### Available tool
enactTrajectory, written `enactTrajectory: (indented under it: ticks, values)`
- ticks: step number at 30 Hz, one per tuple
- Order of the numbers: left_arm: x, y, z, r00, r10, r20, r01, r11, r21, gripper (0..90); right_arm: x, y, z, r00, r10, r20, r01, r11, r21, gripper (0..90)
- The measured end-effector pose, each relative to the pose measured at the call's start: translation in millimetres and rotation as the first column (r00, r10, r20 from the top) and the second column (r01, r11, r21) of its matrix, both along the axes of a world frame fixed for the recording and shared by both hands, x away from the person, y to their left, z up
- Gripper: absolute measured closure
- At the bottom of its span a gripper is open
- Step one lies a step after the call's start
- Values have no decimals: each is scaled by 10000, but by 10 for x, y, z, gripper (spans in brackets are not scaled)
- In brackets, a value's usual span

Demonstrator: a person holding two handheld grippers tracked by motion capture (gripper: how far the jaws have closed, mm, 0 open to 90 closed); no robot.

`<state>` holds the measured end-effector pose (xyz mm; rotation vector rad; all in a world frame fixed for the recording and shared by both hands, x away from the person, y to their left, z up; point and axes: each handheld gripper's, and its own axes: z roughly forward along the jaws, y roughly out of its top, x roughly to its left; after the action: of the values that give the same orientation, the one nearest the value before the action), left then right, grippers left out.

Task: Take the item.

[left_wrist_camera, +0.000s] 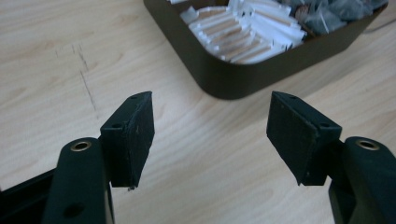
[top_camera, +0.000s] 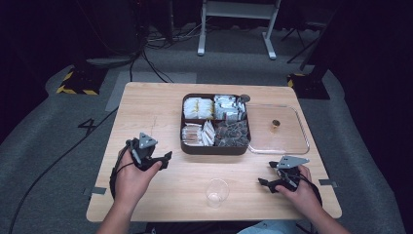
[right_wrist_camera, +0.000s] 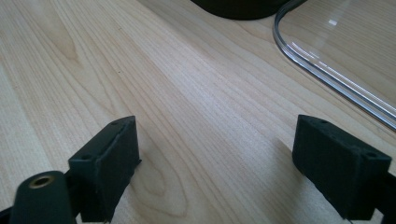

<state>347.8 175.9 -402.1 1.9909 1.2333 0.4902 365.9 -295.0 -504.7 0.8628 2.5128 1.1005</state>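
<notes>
A dark brown four-part box (top_camera: 215, 148) sits at the table's middle, holding white and yellow packets, paper sticks (left_wrist_camera: 243, 35) and dark sachets. A clear plastic cup (top_camera: 217, 191) stands near the front edge. My left gripper (top_camera: 163, 161) is held by a hand left of the box, open and empty, its jaws aimed at the box's near corner (left_wrist_camera: 224, 81). My right gripper (top_camera: 265, 184) rests at the front right, open with nothing between its jaws, just above bare wood.
A clear flat lid (top_camera: 292, 146) lies right of the box with a small gold knob (top_camera: 275, 126) on it; its rim (right_wrist_camera: 327, 70) curves ahead of the right gripper. Cables run across the grey floor beyond the wooden table (top_camera: 151, 112).
</notes>
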Motion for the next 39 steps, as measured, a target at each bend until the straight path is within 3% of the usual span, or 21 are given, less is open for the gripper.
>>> enactTrajectory:
  ticks: [6, 11, 17, 19, 22, 28, 39]
  values:
    - [166, -157, 112, 9998, -122, 146, 123, 9999, -72, 325, 0, 0, 0, 10000, -7, -4, 7, 10000, -1, 147]
    - [346, -298, 194, 9998, -184, 48, 184, 9998, -47, 330, 0, 0, 0, 10000, -6, 3, 6, 10000, -2, 147]
    - [532, -426, 263, 9988, -375, 325, 371, 9992, 142, 320, -2, 0, 0, 10000, -38, -5, 38, 10000, 6, 152]
    - [612, -457, 280, 9982, -477, 376, 477, 9989, -6, 318, -9, 2, 1, 9999, -108, 3, 108, 9999, -8, 154]
    - [763, -462, 298, 9983, -457, 367, 486, 9956, -798, 319, -13, 3, 1, 9999, -146, 5, 146, 9999, -8, 154]
    - [1025, -462, 286, 9999, -2, 152, 21, 9923, -1239, 338, -14, 4, 1, 9999, -157, -1, 157, 9999, 1, 155]
    - [1451, -733, 261, 10000, 34, -36, -37, 9967, -813, 343, -13, 3, 1, 9999, -152, -4, 152, 9999, 9, 155]
